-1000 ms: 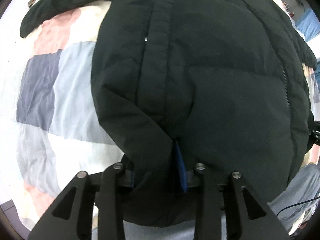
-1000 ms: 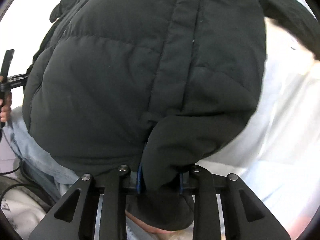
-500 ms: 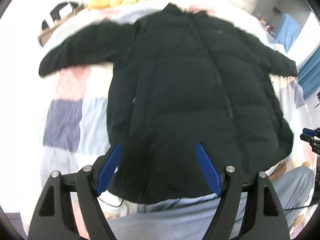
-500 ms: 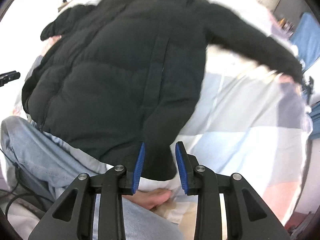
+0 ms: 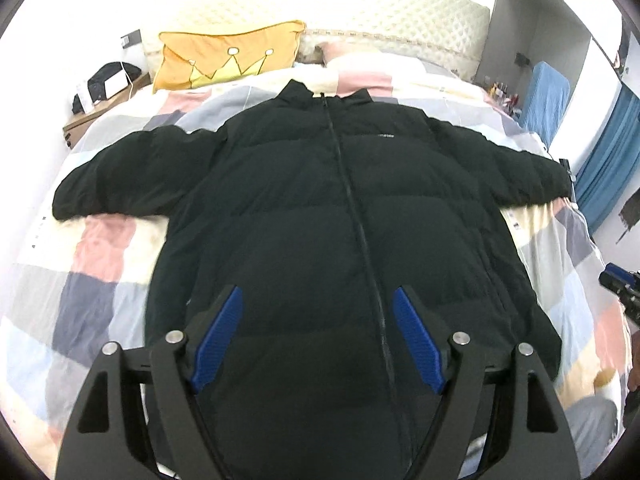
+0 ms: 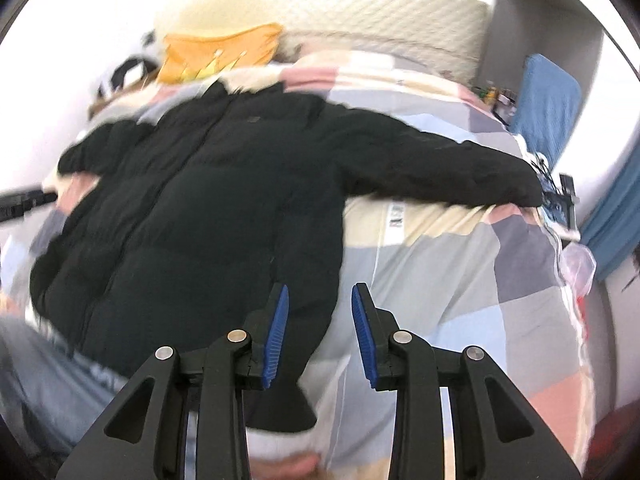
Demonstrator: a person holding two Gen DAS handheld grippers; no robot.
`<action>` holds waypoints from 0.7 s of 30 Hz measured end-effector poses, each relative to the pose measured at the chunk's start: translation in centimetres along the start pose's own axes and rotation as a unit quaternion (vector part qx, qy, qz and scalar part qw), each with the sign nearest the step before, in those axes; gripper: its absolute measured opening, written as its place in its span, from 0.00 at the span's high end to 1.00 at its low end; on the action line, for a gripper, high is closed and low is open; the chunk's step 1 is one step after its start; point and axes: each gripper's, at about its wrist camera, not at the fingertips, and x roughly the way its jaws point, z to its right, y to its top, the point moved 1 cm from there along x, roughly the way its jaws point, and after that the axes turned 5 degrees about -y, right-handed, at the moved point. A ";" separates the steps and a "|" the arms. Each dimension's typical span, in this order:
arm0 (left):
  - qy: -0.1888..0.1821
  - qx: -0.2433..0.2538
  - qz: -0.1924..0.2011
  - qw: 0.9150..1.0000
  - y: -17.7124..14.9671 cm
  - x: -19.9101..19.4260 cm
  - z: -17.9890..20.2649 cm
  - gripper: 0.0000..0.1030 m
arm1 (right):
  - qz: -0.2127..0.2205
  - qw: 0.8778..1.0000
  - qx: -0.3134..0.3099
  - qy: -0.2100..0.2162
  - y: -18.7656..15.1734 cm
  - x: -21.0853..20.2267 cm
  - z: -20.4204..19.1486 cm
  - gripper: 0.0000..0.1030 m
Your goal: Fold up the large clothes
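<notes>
A large black puffer jacket (image 5: 320, 216) lies face up and zipped on the bed, collar towards the headboard, both sleeves spread sideways. My left gripper (image 5: 318, 300) is open and empty, raised above the jacket's lower middle. My right gripper (image 6: 319, 298) is open and empty, above the jacket's lower right corner (image 6: 280, 360). The jacket also shows in the right wrist view (image 6: 208, 220), blurred. The hem hangs over the bed's near edge.
The patchwork quilt (image 5: 88, 288) covers the bed. A yellow crown pillow (image 5: 224, 56) leans on the quilted headboard (image 5: 400, 12). A bedside table (image 5: 100, 100) with dark items stands at far left. Blue curtains (image 5: 608, 160) hang at right. The person's jeans-clad legs (image 6: 36, 372) are at the near edge.
Both grippers let go of the jacket's hem, opened and pulled back and up. The jacket now lies spread flat on the bed.
</notes>
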 end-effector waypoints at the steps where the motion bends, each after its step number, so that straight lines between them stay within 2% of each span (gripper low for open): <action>1: 0.007 0.001 0.005 1.000 0.0 0.5 0.3 0.24 | 0.011 1.000 0.016 0.006 0.3 0.4 0.8 0.72; 3: 0.019 -0.003 0.005 1.000 -0.1 2.3 0.7 0.24 | 0.032 0.998 0.047 0.012 1.1 1.1 2.6 0.71; 6: 0.019 -0.020 -0.016 0.999 -0.3 5.4 0.9 0.24 | 0.056 0.996 0.073 0.008 2.3 2.3 5.4 0.71; 11: 0.029 -0.019 -0.031 0.999 -0.8 8.7 1.7 0.24 | 0.077 0.991 0.105 -0.005 4.5 4.7 10.0 0.68; 13: 0.037 -0.018 -0.041 0.998 -1.1 9.9 2.0 0.24 | 0.086 0.988 0.126 0.009 5.3 6.0 12.1 0.61; 15: 0.043 -0.009 -0.057 0.997 -1.5 11.2 2.2 0.24 | 0.098 0.983 0.151 0.021 5.8 7.3 14.0 0.27; 18: 0.046 -0.007 -0.075 0.996 -1.9 12.5 2.3 0.24 | 0.099 0.980 0.169 0.035 6.3 9.6 15.9 0.25; 21: 0.044 -0.011 -0.082 0.996 -1.9 13.1 2.1 0.24 | 0.083 0.978 0.191 0.029 6.6 12.8 17.9 0.25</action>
